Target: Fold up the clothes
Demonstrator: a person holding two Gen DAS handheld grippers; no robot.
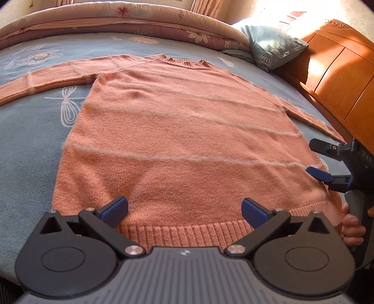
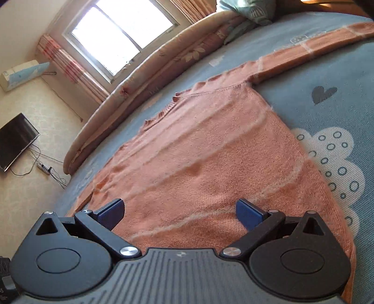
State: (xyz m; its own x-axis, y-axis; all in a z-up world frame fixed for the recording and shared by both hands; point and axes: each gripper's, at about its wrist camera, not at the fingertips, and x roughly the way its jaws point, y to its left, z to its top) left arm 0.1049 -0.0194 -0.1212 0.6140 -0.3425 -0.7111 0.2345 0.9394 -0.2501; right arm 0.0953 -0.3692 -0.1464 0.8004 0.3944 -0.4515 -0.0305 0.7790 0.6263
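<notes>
Orange knit, soft and fuzzy with pale stripes: the sweater [image 1: 177,131] lies flat on its front or back on the blue patterned bed sheet [image 1: 25,149], collar toward the rolled quilt [image 1: 131,21] and ribbed hem nearest me. Both sleeves are spread out to the sides, nothing folded yet.

My left gripper [image 1: 184,208] hangs just above the hem with its jaws spread wide and nothing between them. My right gripper [image 2: 180,209] is likewise wide apart and empty, low over the lower right part of the body; in the left view I see it near the hem's right corner, with my hand [image 1: 353,226] on its handle.

I judge the step in hand to be taking hold for the first fold. To do it well I should pinch both layers of the knit together, not just the top one, and take matching spots on each side so the fold line runs straight. This fabric looks stretchy, so I would lift gently and lay it over without dragging, or the stripes will skew.
</notes>
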